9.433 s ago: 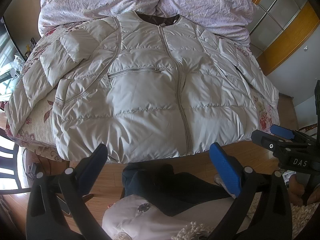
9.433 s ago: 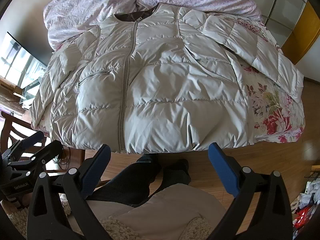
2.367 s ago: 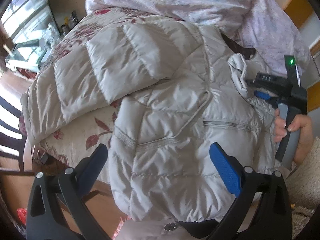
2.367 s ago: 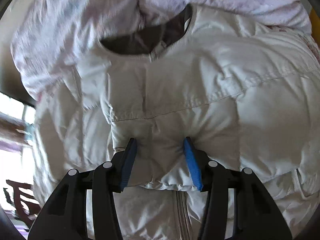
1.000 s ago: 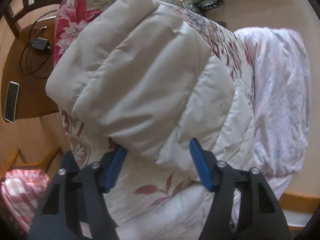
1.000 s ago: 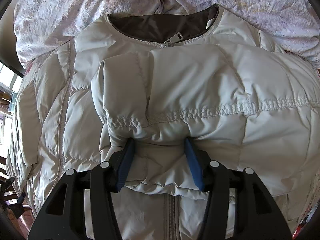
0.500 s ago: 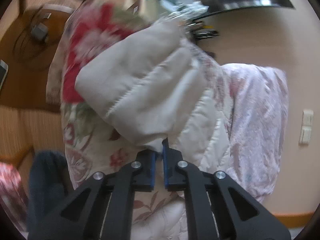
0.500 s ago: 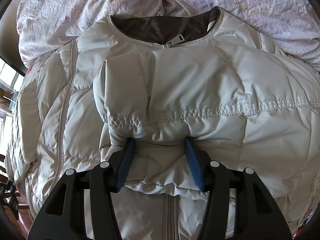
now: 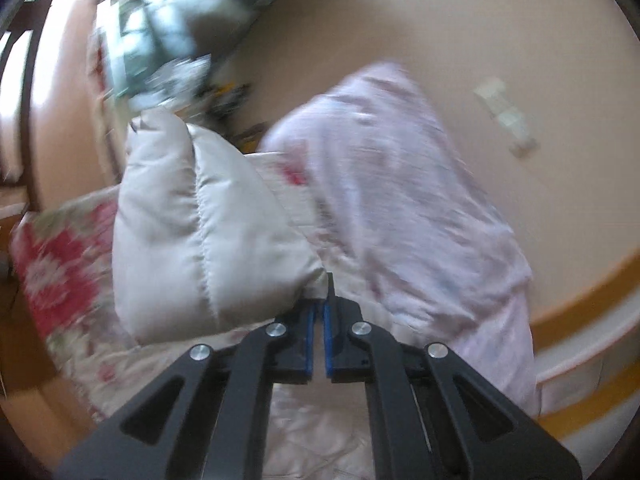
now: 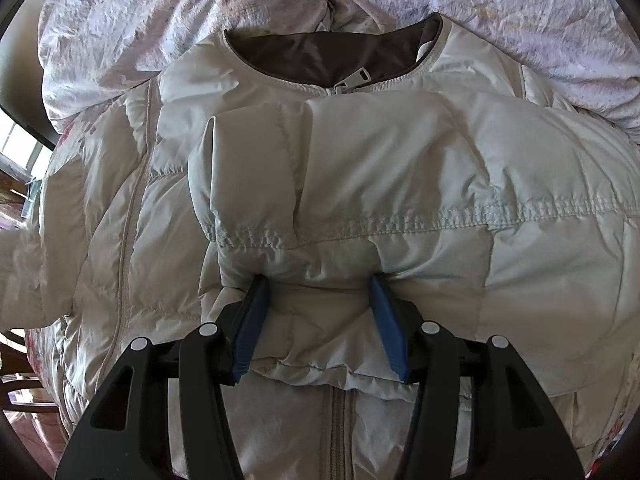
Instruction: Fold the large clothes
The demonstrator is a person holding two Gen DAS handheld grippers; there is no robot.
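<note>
Since half a second ago the left gripper [image 9: 318, 322] has swung the pinched sleeve [image 9: 200, 236] up and off the bed edge; the view is now motion-blurred, with wall and a light switch [image 9: 506, 120] in frame. Its blue pads are nearly touching, clamped on the sleeve's thin cuff edge. The sleeve hangs free above the floral sheet [image 9: 60, 264], open air around it on the left, the lilac duvet [image 9: 420, 220] close on the right. The right gripper [image 10: 320, 320] is unchanged: jaws at medium width, pads [image 10: 254, 320] pressed into the other sleeve [image 10: 400, 184], which is folded across the chest of the jacket [image 10: 120, 220]; a bunch of fabric sits between the pads, so it's a hold, not a tight pinch. The jacket lies flat on the bed, collar toward the duvet, zipper pull [image 10: 356, 80] at the neck, brown lining [image 10: 320, 52] showing. The shell is off-white, slightly glossy, puffy quilted panels with stitched seams, one gathered seam running across the folded sleeve. The duvet is crinkled and matte.
</note>
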